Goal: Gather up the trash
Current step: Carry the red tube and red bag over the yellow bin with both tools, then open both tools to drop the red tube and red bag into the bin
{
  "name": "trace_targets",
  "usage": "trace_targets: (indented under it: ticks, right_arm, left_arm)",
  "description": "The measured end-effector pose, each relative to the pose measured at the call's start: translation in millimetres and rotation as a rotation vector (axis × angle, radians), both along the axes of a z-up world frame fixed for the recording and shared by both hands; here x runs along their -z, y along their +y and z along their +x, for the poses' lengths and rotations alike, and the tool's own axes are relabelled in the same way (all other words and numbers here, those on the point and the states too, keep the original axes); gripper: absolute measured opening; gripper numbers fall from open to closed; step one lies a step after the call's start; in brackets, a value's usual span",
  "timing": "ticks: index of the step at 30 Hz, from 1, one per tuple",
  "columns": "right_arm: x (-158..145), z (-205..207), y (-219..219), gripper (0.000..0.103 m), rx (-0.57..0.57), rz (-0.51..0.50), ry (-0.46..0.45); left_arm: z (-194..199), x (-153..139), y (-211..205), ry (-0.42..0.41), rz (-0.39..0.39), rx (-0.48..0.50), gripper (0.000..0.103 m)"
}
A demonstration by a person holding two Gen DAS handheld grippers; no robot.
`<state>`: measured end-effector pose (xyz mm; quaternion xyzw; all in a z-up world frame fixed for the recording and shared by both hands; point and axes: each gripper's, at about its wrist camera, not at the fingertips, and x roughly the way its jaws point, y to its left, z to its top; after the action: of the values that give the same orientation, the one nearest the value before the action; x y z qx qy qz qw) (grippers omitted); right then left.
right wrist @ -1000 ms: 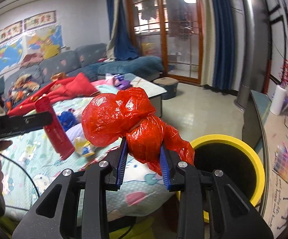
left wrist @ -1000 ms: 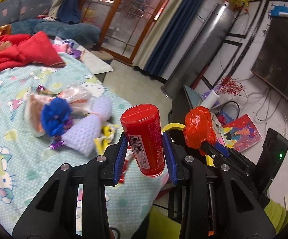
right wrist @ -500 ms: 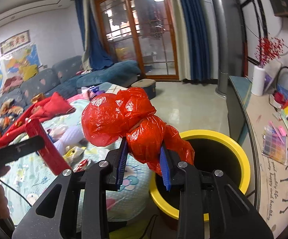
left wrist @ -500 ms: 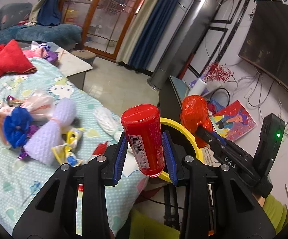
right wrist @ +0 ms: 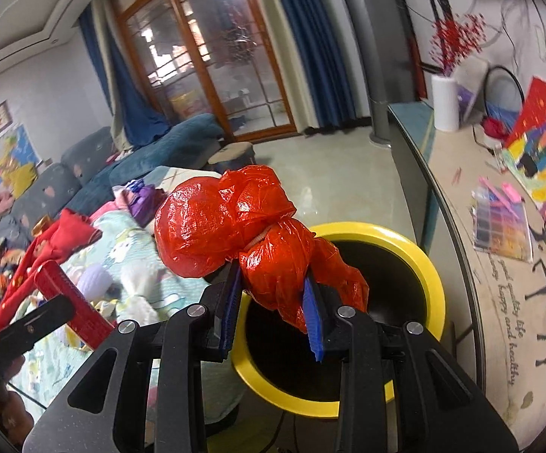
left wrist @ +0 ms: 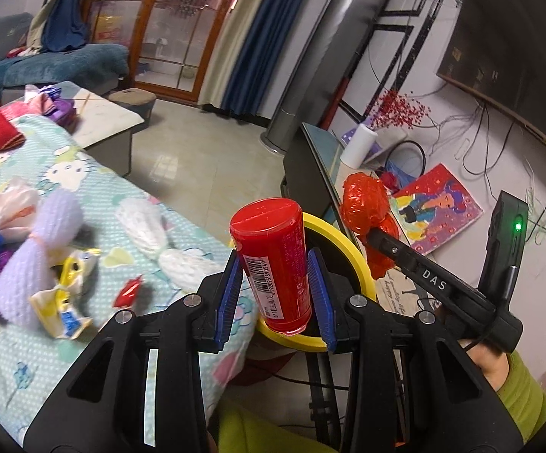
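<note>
Two items: left tool (left wrist: 276, 275) is pinching stiff, slick red canister (left wrist: 273, 260) mid-body; right tool (right wrist: 273, 294) is squeezing soft, light red plastic bag (right wrist: 235, 226) at its waist.

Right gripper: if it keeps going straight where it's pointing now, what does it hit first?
Probably the yellow-rimmed bin. The right gripper, shut on the red plastic bag, points over the bin's dark opening, so the far inner wall or rim looks first in line. Depth is unclear in the fisheye view.

Both grippers held forward, jaws closed on loads.
The left gripper (left wrist: 274, 294) and right gripper (right wrist: 271, 313) are clamped tight, side by side.
</note>
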<state>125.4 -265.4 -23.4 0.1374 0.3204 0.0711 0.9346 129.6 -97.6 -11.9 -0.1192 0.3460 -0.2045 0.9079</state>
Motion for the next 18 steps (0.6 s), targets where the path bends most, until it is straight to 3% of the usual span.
trace_targets:
  ticks: [18]
  right_arm:
    - [42, 31, -49, 0.031, 0.046, 0.158, 0.169]
  left_arm:
    - [42, 37, -68, 0.041, 0.092, 0.101, 0.028]
